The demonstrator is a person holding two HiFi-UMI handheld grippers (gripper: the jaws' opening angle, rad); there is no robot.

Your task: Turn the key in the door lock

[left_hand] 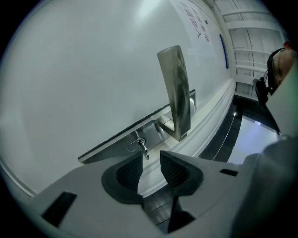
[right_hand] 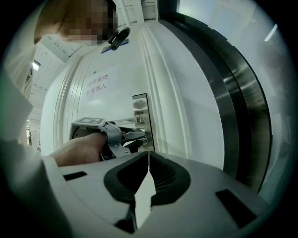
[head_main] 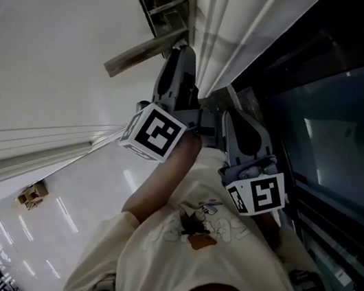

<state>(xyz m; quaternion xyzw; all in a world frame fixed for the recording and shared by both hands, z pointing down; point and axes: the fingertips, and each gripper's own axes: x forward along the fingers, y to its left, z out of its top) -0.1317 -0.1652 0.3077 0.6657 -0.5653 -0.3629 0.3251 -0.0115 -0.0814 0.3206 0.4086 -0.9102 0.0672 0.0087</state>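
Your cream shirt fills the bottom of the head view, closest to the lens. Ahead of you stands one white door, the biggest thing in sight.

You hold two hand-held grippers up to it. Your left hand-held gripper has its jaws spread, with nothing pinched between them, and it points at the lock. Your right hand-held gripper has its jaws pressed together at the tips, empty. It hangs farther from the door and looks across at the left one.

On the door you have one long metal lock plate, and one lever handle juts out from it. One key sits in the lock on that plate, to one side of the handle. It lies just beyond the tip of one spread jaw. You cannot tell whether it touches that tip, but no pad presses on it.
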